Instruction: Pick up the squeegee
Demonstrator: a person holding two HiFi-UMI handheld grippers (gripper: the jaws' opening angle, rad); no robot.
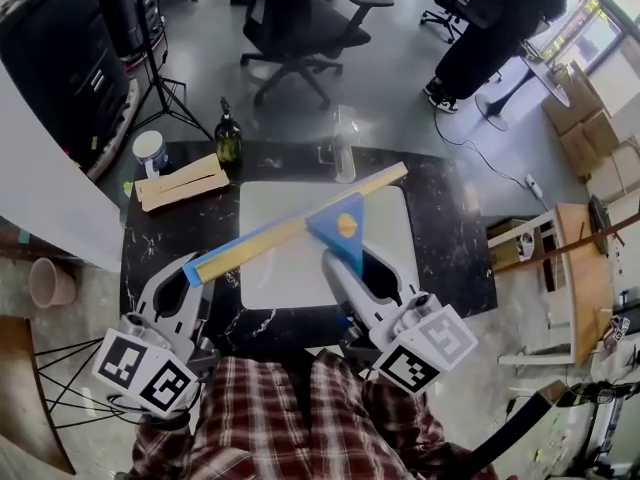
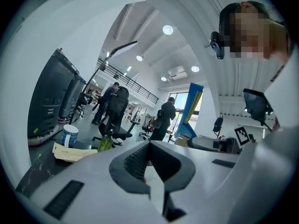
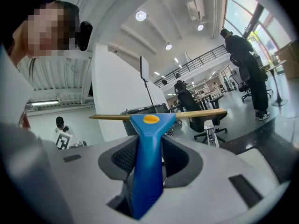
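The squeegee (image 1: 290, 230) has a blue handle with a yellow dot and a long blue and yellow blade. My right gripper (image 1: 346, 256) is shut on the handle and holds the squeegee off the white mat (image 1: 290, 278), blade slanting from lower left to upper right. In the right gripper view the handle (image 3: 147, 171) fills the gap between the pads, with my right gripper (image 3: 148, 143) pointing level. My left gripper (image 1: 193, 271) sits by the blade's left end; its jaws stand a little apart with nothing between them. From my left gripper (image 2: 150, 147) the squeegee (image 2: 194, 107) shows off to the right.
A black marble table (image 1: 450, 228) carries the mat, a green bottle (image 1: 228, 140), a white tub (image 1: 150, 152), a stack of tan boards (image 1: 181, 181) and a clear bottle (image 1: 345, 158). Beyond stand an office chair (image 1: 300, 28), a tripod (image 1: 165, 93) and a seated person (image 1: 490, 38).
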